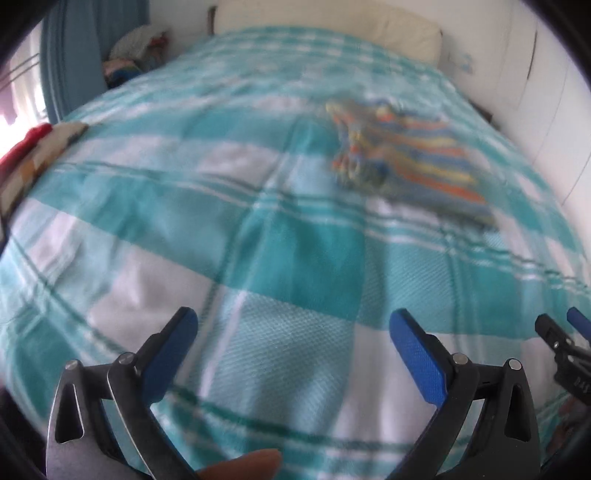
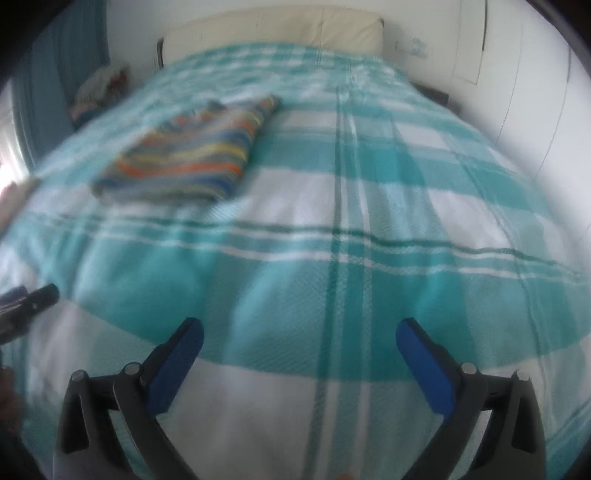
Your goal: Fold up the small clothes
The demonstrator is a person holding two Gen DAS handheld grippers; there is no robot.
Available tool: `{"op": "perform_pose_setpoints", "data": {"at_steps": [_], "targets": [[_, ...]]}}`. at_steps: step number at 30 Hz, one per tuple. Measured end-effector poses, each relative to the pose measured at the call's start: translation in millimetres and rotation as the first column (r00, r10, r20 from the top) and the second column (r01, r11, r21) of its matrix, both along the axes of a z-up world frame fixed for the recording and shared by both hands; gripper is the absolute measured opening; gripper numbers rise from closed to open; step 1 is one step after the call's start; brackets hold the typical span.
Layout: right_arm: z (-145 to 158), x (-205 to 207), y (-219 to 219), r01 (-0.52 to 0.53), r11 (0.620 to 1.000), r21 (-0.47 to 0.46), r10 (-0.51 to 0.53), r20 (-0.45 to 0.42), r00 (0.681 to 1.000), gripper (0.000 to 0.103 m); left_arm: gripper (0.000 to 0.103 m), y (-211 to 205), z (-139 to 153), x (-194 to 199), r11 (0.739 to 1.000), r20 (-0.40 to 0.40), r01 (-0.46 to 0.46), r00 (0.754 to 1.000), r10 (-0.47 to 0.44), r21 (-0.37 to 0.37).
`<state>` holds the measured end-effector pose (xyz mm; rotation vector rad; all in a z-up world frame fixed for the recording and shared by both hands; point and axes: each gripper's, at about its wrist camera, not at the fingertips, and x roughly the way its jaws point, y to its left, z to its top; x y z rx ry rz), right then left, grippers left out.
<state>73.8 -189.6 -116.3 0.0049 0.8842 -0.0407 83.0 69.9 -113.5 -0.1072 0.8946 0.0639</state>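
Garment: a striped garment (image 1: 410, 155) lies on the bed (image 1: 258, 240); in the left view it sits at 1 o'clock, rumpled at its near-left end; in the right view (image 2: 188, 158) it sits at 10 o'clock and reads as a folded rectangle; both views are blurred, so how neat the fold is I cannot tell.

Left gripper: the left gripper (image 1: 293, 332) hovers low over the bedspread at 6 o'clock of its own view; jaws wide apart, nothing between them; a fingertip (image 1: 255, 461) of the person shows at the bottom edge.

Right gripper: the right gripper (image 2: 299, 341) points up the bed toward the headboard (image 2: 280, 33); jaws spread wide and empty; its tip also shows at 4 o'clock in the left view, so the two tools sit side by side.

Pose: both aim forward and slightly down; the garment is well apart from each, ahead and between them.

Stage: my guess is that this piece is done or nearly so, and another is wanted; a pile (image 1: 44, 147) of cloth lies at 9 o'clock in the left view.

Risk: blur suggests quick motion; a fast reach could drag the bedspread and disturb the fold; low jaws may pinch the bedspread together with any cloth; a one-sided grab at the rumpled end could pull the fold open.
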Motion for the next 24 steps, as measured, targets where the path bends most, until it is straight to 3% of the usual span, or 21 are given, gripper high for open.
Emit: {"op": "perform_pose_setpoints", "data": {"at_steps": [5, 8, 12, 17, 24], "targets": [[50, -26, 22, -0.026, 1.000, -0.008, 0.026, 0.094, 0.995, 0.103, 0.103, -24, 48, -28, 0.993, 0.101, 0.019, 0.994, -0.030, 0.113], [76, -36, 29, -0.031, 0.999, -0.011, 0.032, 0.129, 0.991, 0.102, 0.103, -38, 64, -37, 0.987, 0.119, 0.036, 0.991, -0.055, 0.155], [94, -46, 33, -0.031, 0.999, -0.037, 0.036, 0.126, 0.991, 0.103, 0.103, -45, 83, -45, 0.988, 0.134, 0.088, 0.985, -0.105, 0.128], [111, -61, 27, -0.037, 0.998, -0.050, 0.043, 0.118, 0.992, 0.103, 0.103, -53, 99, -52, 0.983, 0.140, 0.112, 0.981, -0.133, 0.145], [134, -74, 25, -0.044, 0.997, -0.070, 0.054, 0.148, 0.988, 0.102, 0.103, -54, 113, -64, 0.982, 0.164, 0.086, 0.980, -0.114, 0.167]]}}
